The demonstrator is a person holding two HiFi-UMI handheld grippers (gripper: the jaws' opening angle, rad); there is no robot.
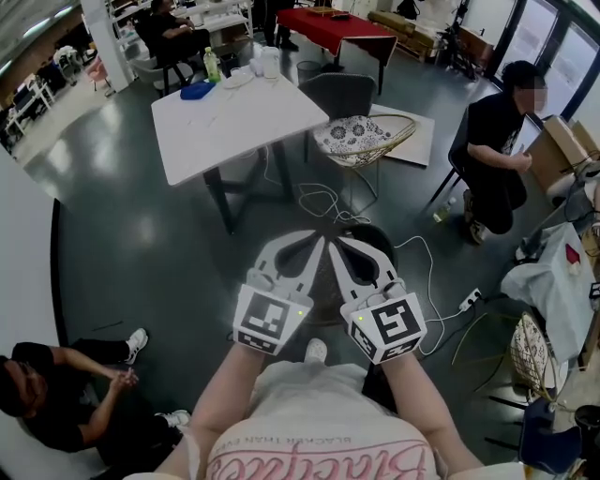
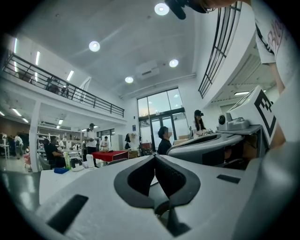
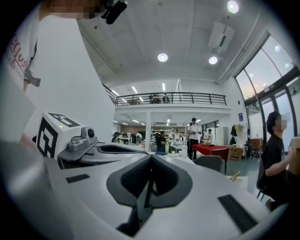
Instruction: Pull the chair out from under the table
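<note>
A white table [image 1: 234,122] stands on the grey floor ahead of me. A grey chair [image 1: 339,92] is tucked in at its far right corner, and a wicker chair [image 1: 364,139] with a patterned cushion sits just in front of that. I hold both grippers close to my body, side by side and well short of the table. My left gripper [image 1: 317,240] and right gripper [image 1: 336,242] are both shut with nothing between the jaws. The left gripper [image 2: 154,157] points at the table [image 2: 56,180]. Beyond the right gripper [image 3: 151,157] I see the grey chair [image 3: 211,163].
A bottle [image 1: 212,64] and small items sit on the table's far end. Cables [image 1: 319,202] and a power strip [image 1: 466,300] lie on the floor. One person [image 1: 495,159] sits at the right, another [image 1: 56,394] on the floor at the lower left. A red table [image 1: 337,28] stands behind.
</note>
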